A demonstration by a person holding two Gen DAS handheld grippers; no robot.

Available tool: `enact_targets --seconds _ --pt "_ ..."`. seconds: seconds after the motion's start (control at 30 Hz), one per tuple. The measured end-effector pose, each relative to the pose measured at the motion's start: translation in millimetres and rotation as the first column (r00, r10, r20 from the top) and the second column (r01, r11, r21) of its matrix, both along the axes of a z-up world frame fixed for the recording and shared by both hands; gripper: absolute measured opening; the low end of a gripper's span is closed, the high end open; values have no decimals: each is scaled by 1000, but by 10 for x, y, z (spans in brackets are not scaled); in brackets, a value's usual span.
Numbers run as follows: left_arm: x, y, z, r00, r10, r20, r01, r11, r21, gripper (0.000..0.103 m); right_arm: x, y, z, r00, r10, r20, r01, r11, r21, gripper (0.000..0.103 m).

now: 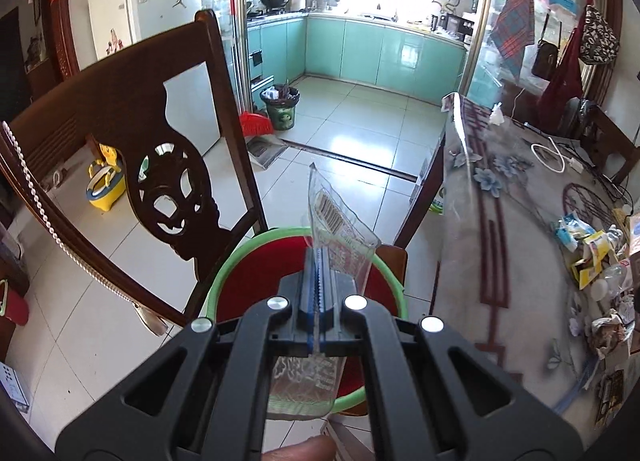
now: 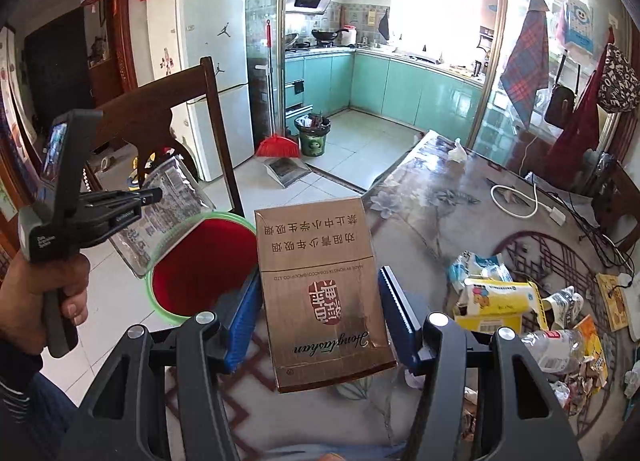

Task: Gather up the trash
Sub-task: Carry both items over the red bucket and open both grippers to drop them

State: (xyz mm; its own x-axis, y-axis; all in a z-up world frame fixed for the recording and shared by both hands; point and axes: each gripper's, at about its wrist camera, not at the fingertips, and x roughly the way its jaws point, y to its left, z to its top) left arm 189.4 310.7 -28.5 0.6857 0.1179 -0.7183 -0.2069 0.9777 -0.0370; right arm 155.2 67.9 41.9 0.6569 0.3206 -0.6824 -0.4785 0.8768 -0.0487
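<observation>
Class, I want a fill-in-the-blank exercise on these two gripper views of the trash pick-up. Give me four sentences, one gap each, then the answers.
1. The left gripper is shut on a clear plastic ____.
2. The bin beside the table has a green rim and a ____ inside.
3. The brown carton lies between the right gripper's ____ pads.
4. Near the kitchen doorway a ____ broom stands by the dustpan.

Missing words: wrapper; red; blue; red
</observation>
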Motion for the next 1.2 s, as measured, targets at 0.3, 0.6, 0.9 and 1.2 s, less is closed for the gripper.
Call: enact_targets --seconds 0.3,0.6,0.9,1.2 --pt "261 256 -335 995 74 -73 -83 988 -134 54 184 365 -137 999 33 -19 -34 999 -16 56" --pt "76 573 304 969 233 81 -219 963 -156 89 328 829 -434 991 124 -49 -125 992 -34 56" --pt "-154 812 669 926 327 191 -316 945 -85 98 480 1594 -783 970 218 -105 -223 974 -38 56" --pt "-284 909 827 902 361 237 -347 932 -101 98 609 1931 -978 966 224 -128 -234 970 -69 79"
